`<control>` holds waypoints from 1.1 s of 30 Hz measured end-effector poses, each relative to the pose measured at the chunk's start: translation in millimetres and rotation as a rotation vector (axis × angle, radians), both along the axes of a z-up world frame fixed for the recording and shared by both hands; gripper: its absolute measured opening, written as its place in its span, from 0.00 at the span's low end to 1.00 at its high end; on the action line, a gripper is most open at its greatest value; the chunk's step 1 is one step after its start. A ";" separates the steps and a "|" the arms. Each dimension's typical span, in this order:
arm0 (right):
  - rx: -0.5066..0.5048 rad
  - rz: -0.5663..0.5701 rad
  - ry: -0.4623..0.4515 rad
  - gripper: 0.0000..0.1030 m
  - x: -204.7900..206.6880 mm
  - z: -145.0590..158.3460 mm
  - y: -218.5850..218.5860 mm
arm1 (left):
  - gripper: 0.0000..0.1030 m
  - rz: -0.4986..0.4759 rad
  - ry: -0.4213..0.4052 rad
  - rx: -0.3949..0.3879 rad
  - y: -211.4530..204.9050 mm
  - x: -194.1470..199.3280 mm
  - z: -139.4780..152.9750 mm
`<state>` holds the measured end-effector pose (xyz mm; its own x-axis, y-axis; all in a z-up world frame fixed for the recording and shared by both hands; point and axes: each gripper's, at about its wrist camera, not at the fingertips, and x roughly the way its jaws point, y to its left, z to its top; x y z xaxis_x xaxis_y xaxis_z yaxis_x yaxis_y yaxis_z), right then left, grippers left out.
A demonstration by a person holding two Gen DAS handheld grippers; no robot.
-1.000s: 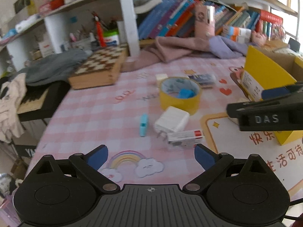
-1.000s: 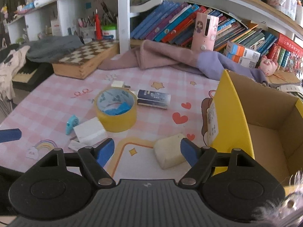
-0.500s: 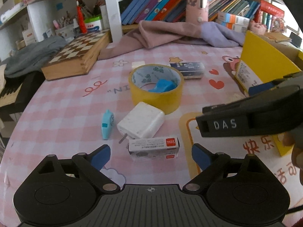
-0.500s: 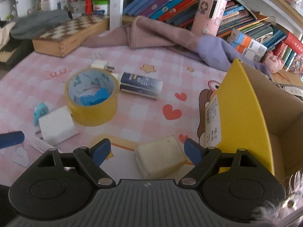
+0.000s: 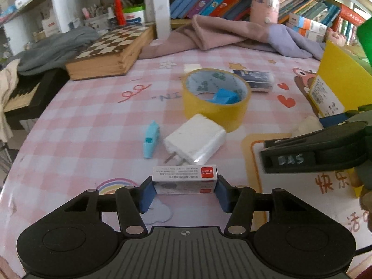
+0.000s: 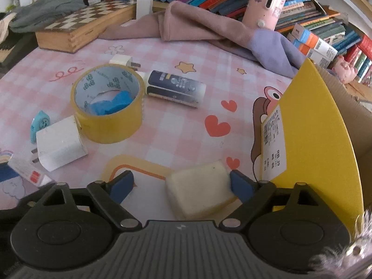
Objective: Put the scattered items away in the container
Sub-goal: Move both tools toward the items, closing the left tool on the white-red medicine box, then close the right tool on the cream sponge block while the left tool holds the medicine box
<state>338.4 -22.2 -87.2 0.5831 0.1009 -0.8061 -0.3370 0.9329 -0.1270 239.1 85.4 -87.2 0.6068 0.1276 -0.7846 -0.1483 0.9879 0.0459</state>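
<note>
My left gripper [image 5: 184, 191] is shut on a small white box with a red label [image 5: 184, 176], its pads touching both ends, low on the pink checked table. My right gripper [image 6: 180, 183] is open around a cream sponge block [image 6: 200, 188], which touches the right pad only. The yellow cardboard box [image 6: 313, 134] stands open just to the right. A yellow tape roll [image 6: 108, 107] holds a blue piece [image 6: 111, 104]. A white charger [image 5: 195, 139], a small blue item [image 5: 151, 139] and a dark blue tube [image 6: 175, 88] lie around the roll.
A small white plug [image 6: 121, 60] lies behind the tape roll. A wooden chess box [image 6: 81, 25], a pink and purple cloth [image 6: 209, 30] and a pink cylinder [image 6: 267, 2] sit at the back before shelves of books. The right gripper's body [image 5: 313, 148] crosses the left wrist view.
My left gripper moved forward and closed on the white box. My right gripper moved down and forward so the sponge block now sits between its fingers.
</note>
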 end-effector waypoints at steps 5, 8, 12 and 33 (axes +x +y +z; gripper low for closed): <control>0.052 -0.041 -0.008 0.47 1.5 10.4 -12.4 | 0.51 0.048 -0.020 0.011 10.8 -7.1 9.2; 0.120 -0.014 0.010 0.45 -1.3 14.9 -19.7 | 0.51 0.063 -0.050 0.013 14.7 -9.7 17.4; 0.089 0.003 0.006 0.51 -3.9 13.0 -14.9 | 0.51 0.050 -0.066 0.011 13.8 -11.3 22.6; 0.147 0.056 -0.051 0.38 -25.2 37.4 -11.9 | 0.51 -0.010 -0.138 0.021 11.8 -26.3 48.4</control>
<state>313.2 -34.1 -49.8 0.6128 0.2493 -0.7499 -0.3860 0.9225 -0.0088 212.7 97.2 -38.8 0.7103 0.1369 -0.6904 -0.1451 0.9883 0.0466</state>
